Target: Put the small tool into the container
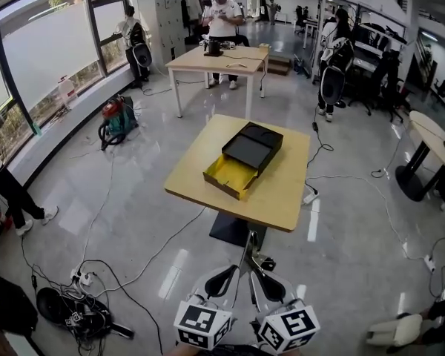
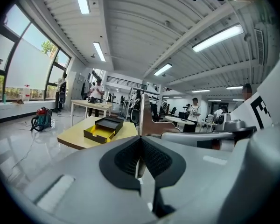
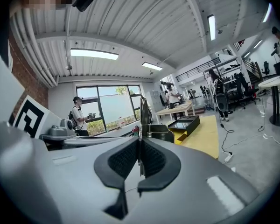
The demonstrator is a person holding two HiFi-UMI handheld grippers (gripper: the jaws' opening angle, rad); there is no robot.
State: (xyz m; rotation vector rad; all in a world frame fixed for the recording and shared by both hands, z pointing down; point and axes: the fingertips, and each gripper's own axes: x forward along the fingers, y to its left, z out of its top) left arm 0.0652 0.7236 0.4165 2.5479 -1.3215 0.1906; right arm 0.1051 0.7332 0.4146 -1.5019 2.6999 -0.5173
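A small flat metal tool (image 1: 248, 256) hangs in the air in front of the yellow table (image 1: 285, 191), low in the head view. My left gripper (image 1: 242, 271) and right gripper (image 1: 254, 273) meet at it, side by side, each shut on it. In the left gripper view the tool's blade (image 2: 141, 118) rises from between the closed pads (image 2: 130, 155). The right gripper view shows the same thin blade (image 3: 143, 111) with a ribbed metal part (image 3: 159, 132) beside it. The container, a black box with an open yellow drawer (image 1: 245, 158), lies on the table, well ahead of both grippers (image 2: 104, 127) (image 3: 185, 123).
The table's dark base (image 1: 233, 228) stands on a glossy floor. Cables and a bag (image 1: 78, 306) lie at the lower left, a red and teal vacuum (image 1: 117, 121) further left. A power strip (image 1: 309, 196) is by the table's right side. People stand round a second table (image 1: 219, 59) behind.
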